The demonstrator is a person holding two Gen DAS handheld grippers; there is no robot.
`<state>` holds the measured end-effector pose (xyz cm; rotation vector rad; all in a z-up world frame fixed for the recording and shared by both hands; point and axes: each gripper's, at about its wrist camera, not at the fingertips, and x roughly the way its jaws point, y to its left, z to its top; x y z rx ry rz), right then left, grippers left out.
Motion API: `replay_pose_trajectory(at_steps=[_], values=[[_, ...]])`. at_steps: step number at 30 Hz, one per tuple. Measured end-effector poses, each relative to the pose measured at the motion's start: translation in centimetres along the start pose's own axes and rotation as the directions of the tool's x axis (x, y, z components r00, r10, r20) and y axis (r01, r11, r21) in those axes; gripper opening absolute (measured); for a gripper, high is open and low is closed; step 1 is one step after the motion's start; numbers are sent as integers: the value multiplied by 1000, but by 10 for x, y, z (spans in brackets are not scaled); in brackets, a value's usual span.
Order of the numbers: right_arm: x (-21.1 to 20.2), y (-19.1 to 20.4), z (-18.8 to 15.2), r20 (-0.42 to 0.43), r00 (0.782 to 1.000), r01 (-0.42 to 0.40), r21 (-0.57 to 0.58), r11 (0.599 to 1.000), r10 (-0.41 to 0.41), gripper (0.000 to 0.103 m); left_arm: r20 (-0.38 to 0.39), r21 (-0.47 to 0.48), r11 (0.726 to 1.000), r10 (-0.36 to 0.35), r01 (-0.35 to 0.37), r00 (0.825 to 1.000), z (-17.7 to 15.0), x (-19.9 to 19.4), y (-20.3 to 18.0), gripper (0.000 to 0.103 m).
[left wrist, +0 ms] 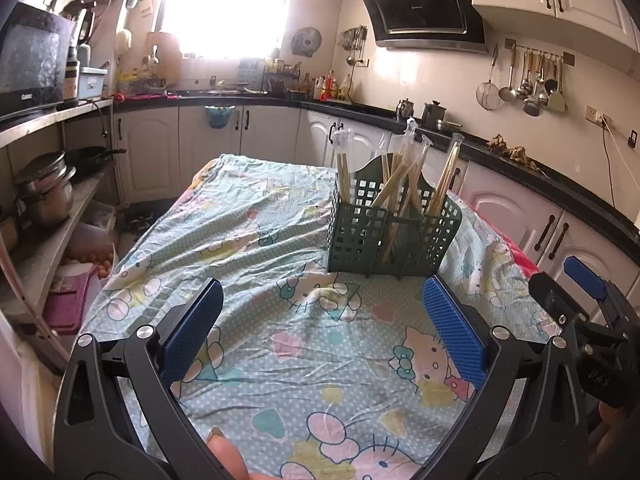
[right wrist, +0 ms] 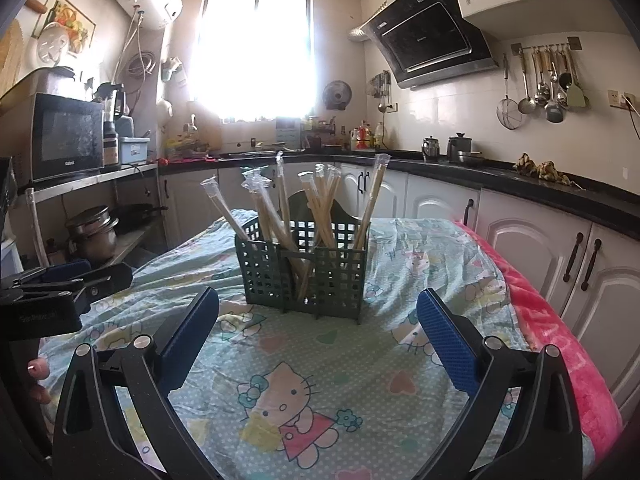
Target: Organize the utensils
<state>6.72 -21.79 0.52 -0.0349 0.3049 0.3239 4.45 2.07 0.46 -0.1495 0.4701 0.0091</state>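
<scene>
A dark green lattice utensil caddy [left wrist: 394, 232] [right wrist: 304, 274] stands upright on the patterned tablecloth. Several pairs of wooden chopsticks in clear wrappers [left wrist: 404, 176] [right wrist: 316, 204] lean in its compartments. My left gripper [left wrist: 324, 300] is open, nothing between its blue pads, a short way in front of and left of the caddy. My right gripper [right wrist: 318, 308] is open too and holds nothing, with the caddy centred just beyond its fingertips. The right gripper [left wrist: 580, 296] shows at the right edge of the left wrist view. At the left edge of the right wrist view is the left gripper [right wrist: 76, 280].
The table wears a light blue cartoon-cat tablecloth [right wrist: 296, 380] over a pink blanket [right wrist: 560, 340]. White cabinets with a black counter [right wrist: 540, 192] run behind and to the right. A shelf with pots [left wrist: 44, 196] and a microwave [right wrist: 64, 136] stands at the left. A person's fingers [left wrist: 224, 454] show at the bottom.
</scene>
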Motion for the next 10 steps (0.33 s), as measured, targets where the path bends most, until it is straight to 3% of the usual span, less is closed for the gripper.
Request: replay_pose_trajectory(at_steps=[5, 7, 9, 10], values=[[7, -12, 1, -16, 1000, 22, 28, 999, -22, 97, -56, -48, 999, -5, 2, 998, 3, 19, 15, 92], [19, -29, 2, -65, 997, 37, 71, 997, -32, 97, -117, -42, 999, 28, -33, 993, 7, 37, 28, 92], [43, -57, 5, -155, 985, 89, 116, 989, -70, 97, -225, -55, 991, 109, -124, 968, 12, 71, 52, 92], [43, -57, 5, -155, 985, 89, 116, 989, -70, 97, -271, -68, 986, 126, -150, 954, 14, 86, 64, 92]])
